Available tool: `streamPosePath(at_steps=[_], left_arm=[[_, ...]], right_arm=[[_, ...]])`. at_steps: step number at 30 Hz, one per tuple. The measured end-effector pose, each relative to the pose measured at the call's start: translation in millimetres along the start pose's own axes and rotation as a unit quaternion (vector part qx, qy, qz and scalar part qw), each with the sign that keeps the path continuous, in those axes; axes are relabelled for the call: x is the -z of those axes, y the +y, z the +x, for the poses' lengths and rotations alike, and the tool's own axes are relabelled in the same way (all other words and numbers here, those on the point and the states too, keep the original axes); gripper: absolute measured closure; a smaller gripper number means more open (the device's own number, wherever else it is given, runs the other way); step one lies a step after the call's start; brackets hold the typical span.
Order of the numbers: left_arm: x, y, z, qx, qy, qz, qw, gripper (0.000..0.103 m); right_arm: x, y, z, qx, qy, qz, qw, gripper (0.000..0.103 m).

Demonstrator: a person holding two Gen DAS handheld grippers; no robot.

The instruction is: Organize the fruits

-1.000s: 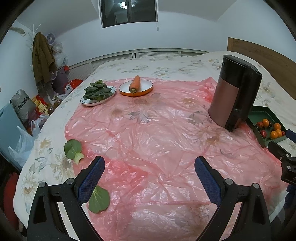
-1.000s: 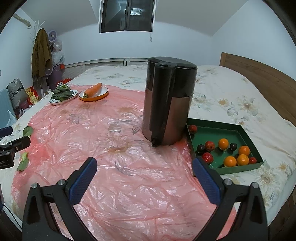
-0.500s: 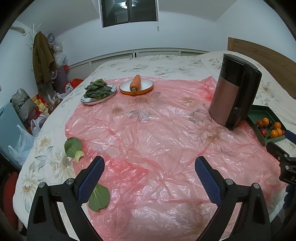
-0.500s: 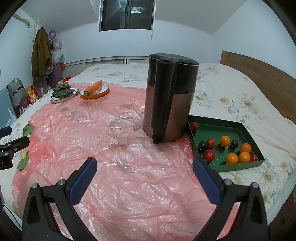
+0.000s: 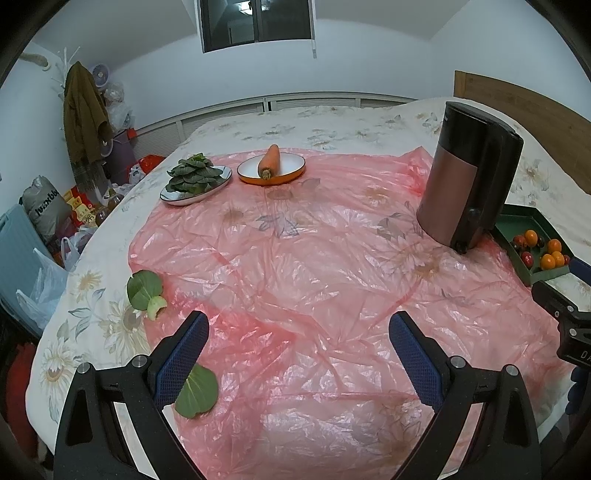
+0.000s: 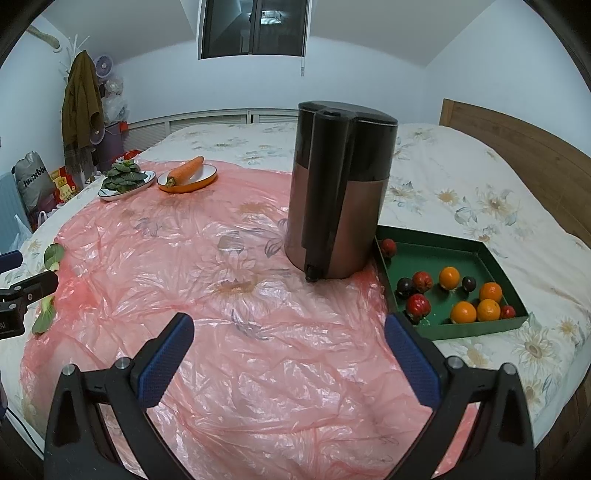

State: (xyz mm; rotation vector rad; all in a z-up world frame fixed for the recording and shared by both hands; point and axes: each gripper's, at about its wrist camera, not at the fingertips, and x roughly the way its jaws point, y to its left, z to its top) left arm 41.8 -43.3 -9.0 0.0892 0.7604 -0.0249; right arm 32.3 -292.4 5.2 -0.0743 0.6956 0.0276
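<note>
Covering the near half of a floral bedspread [image 6: 461, 192], a crinkled pink sheet [image 6: 229, 332] serves as the work surface. Around it is a bedroom: white walls, a dark window [image 6: 255, 27] high up, a wooden headboard [image 6: 517, 147] on the right, and a brown coat [image 6: 79, 103] hanging at the left above bags and boxes.

On the sheet stand two plates: one [image 5: 195, 194] heaped with greens, one orange-rimmed [image 5: 271, 171] holding a single carrot [image 5: 270, 159]. One tall copper-and-black jug [image 6: 340, 206] stands upright beside a green tray [image 6: 461, 245], touching or nearly touching its near corner. Three loose leaves lie near the sheet's left edge.

The fruits [image 6: 448, 295] all sit in the tray, on the bedspread at the sheet's right edge. I count five orange ones, about four glossy red ones and two small dark ones, mostly clustered toward the tray's near side, with one red fruit alone in the corner by the jug.

The left gripper [image 5: 297, 326] hovers over the sheet, jaws spread wide, holding nothing. The right gripper [image 6: 288, 325] is likewise wide apart and empty, its right finger [image 6: 410, 350] just in front of the tray.
</note>
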Motion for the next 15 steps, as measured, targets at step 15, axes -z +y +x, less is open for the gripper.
streamPosePath(at_steps=[15], left_arm=[[-1.2,0.4,2.1,0.001,0.004,0.0,1.0,0.007]], right_arm=[[0.9,-0.3,0.4,0.0,0.0,-0.001,1.0,0.0]])
